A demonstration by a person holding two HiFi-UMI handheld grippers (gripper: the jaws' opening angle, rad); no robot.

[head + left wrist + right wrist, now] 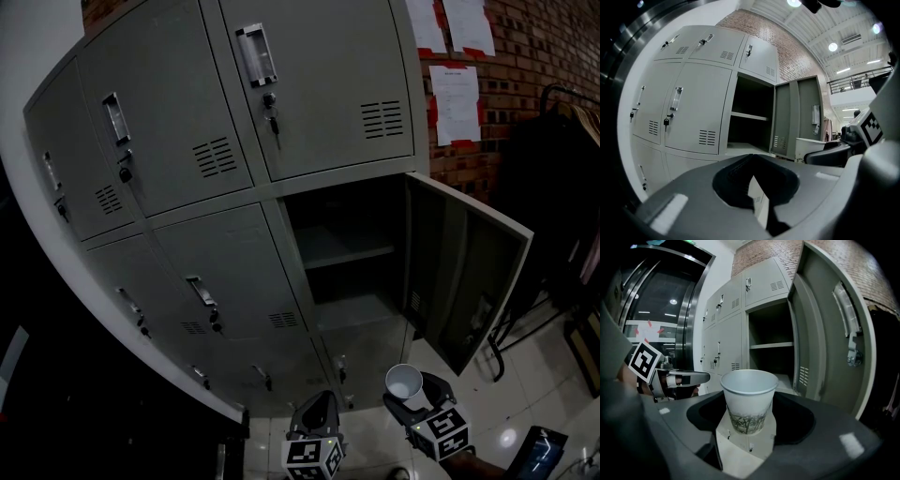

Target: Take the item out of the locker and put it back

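Note:
A white paper cup with a grey plant print stands upright between the jaws of my right gripper, which is shut on it low in front of the lockers. In the right gripper view the cup fills the middle, with the right gripper round its lower half. The open locker compartment lies ahead and above, with a bare shelf inside and its door swung out to the right. My left gripper hangs beside the right one, shut and holding nothing.
Closed grey lockers with handles and keys surround the open one. A brick wall with pinned papers and a rack of dark clothes stand to the right. The floor is pale tile. A metal-framed glass door is to the left.

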